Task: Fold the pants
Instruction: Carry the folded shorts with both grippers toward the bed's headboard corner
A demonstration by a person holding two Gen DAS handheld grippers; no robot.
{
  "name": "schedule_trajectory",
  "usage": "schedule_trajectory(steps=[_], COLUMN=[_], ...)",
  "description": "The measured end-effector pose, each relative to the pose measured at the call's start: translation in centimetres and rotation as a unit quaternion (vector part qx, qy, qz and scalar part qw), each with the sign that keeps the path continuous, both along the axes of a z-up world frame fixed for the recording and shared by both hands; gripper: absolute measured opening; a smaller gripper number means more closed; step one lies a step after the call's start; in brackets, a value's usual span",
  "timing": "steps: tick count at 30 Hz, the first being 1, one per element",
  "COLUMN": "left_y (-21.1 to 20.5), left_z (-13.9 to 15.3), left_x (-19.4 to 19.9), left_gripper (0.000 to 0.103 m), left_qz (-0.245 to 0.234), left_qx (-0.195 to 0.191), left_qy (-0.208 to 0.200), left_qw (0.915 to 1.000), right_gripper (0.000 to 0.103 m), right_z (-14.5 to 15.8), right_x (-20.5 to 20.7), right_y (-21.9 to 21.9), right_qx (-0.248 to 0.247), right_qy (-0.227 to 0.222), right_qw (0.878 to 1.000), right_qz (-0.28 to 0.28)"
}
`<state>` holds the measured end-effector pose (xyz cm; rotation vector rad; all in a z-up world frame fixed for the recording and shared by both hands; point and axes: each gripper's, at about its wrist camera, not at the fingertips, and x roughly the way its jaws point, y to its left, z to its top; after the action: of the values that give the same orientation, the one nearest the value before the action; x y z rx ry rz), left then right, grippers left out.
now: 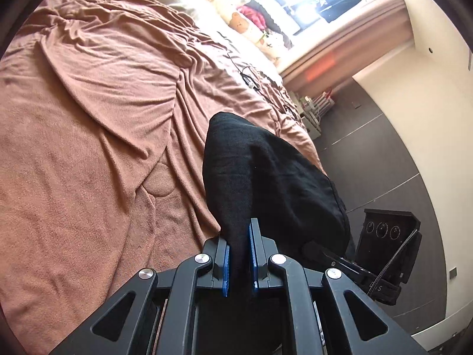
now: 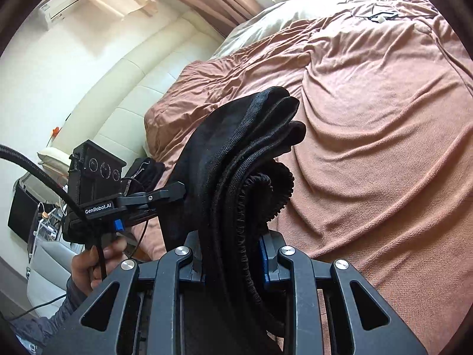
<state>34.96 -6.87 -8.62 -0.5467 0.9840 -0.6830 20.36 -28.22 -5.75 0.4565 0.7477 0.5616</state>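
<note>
The black pants [image 1: 266,174] hang bunched above a bed with a pinkish-brown blanket [image 1: 88,136]. My left gripper [image 1: 240,254] is shut on a thin fold of the black cloth between its blue pads. In the right wrist view, the pants [image 2: 236,171] show as several stacked layers with an elastic waistband edge, and my right gripper [image 2: 233,263] is shut on that thick bundle. The left gripper [image 2: 177,190] also shows there, at the left of the cloth, held by a hand [image 2: 94,266]. The right gripper's body [image 1: 384,251] shows at lower right in the left wrist view.
The wrinkled blanket [image 2: 369,148] covers most of the bed. Plush toys and pillows [image 1: 242,20] lie by a bright window. Cables [image 1: 251,77] rest on the blanket's far side. A dark floor [image 1: 369,148] runs beside the bed. A cream padded headboard [image 2: 133,88] and wall air conditioner [image 2: 59,6] stand behind.
</note>
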Motion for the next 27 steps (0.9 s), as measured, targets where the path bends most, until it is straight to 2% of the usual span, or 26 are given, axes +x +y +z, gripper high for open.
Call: schedule_trajectory(steps=[14, 27], left_y=[2.5, 6.5], left_z=[6.2, 11.2], left_x=[-6.0, -12.0], left_gripper=[0.01, 0.008], left_qz=[0.012, 0.031], left_qx=[-0.018, -0.027], left_qy=[-0.076, -0.137], left_qw=[0.9969, 0.9897], right_gripper=[0.021, 0.021], right_z=[5.5, 9.1], right_x=[-7.5, -12.7], right_y=[2.7, 5.9], right_qx=[-0.04, -0.053], right_qy=[-0.085, -0.136], right_qw=[0.996, 0.989], right_qz=[0.004, 0.025])
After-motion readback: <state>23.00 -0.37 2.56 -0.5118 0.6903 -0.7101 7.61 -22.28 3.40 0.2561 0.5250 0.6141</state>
